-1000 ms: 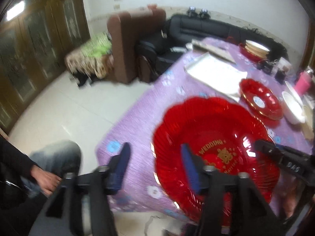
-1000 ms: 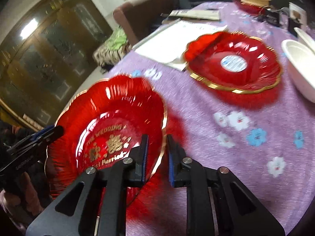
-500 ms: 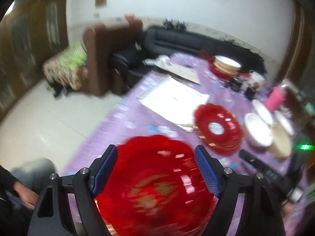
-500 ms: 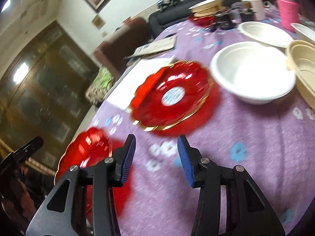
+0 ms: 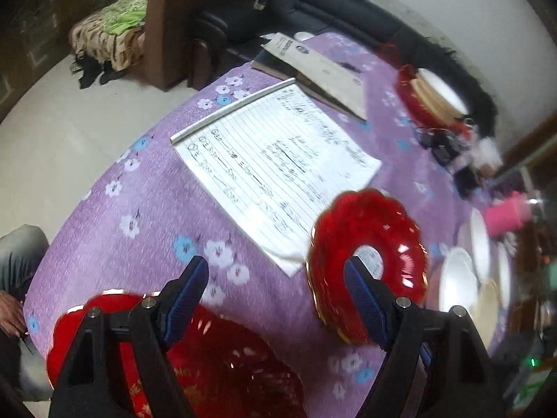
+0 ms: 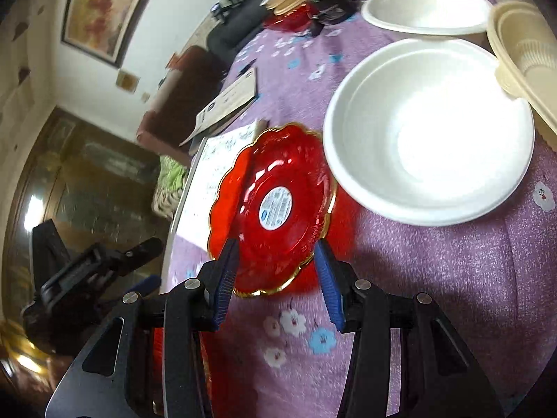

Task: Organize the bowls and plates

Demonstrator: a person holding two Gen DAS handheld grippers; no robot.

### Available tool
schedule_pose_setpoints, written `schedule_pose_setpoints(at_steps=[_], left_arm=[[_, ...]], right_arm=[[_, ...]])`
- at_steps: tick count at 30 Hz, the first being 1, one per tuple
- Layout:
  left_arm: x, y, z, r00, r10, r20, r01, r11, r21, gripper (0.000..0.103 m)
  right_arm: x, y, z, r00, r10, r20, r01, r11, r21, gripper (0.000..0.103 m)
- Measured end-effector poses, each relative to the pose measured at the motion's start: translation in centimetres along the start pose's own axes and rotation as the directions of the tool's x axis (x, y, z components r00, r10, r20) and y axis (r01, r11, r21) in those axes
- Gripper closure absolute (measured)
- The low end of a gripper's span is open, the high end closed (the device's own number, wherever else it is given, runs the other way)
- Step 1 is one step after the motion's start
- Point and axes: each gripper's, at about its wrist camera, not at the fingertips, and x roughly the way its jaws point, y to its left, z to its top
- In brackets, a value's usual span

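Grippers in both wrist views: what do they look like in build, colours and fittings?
The left gripper and right gripper look alike: matte black angular frames with triangular cut-outs, silver round bolt heads at the joints, and two narrow fingers faced with ribbed blue pads. No cables or markings are readable. In the right wrist view the left gripper's black body shows blurred, with a blue tip.

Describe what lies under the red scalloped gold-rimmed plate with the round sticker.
Under the red scalloped gold-rimmed plate, one edge rests on the lined handwritten paper sheet, the rest on the purple floral tablecloth. What lies directly beneath is hidden.
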Motion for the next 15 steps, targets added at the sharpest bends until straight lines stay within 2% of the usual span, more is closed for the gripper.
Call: schedule_pose_setpoints(at_steps=[5, 8, 11, 13, 15], left_arm=[[1.2, -0.3, 0.4, 0.999, 0.013, -0.037, -0.013, 1.000, -0.023, 0.023], [2.0, -0.6, 0.6, 0.998, 0.035, -0.043, -0.037, 0.999, -0.033, 0.023], [2.9, -1.0, 0.8, 0.997, 0.045, -0.055, -0.047, 0.998, -0.037, 0.023], [3.5, -1.3, 0.9, 0.997, 0.055, -0.061, -0.057, 0.998, -0.033, 0.023], [4.0, -1.4, 0.8, 0.996, 0.054, -0.065, -0.057, 0.998, -0.037, 0.023]], right_arm=[[-0.6, -1.9, -0.1, 0.999, 0.029, -0.019, -0.029, 0.999, 0.038, 0.058], [0.4, -2.7, 0.0, 0.994, 0.080, -0.080, -0.073, 0.994, 0.083, 0.058], [0.6, -2.8, 0.0, 0.995, 0.076, -0.064, -0.070, 0.994, 0.088, 0.057], [0.8, -3.3, 0.2, 0.995, 0.082, -0.060, -0.075, 0.991, 0.111, 0.042], [1.1, -3.8, 0.3, 0.993, 0.103, -0.057, -0.093, 0.984, 0.154, 0.038]])
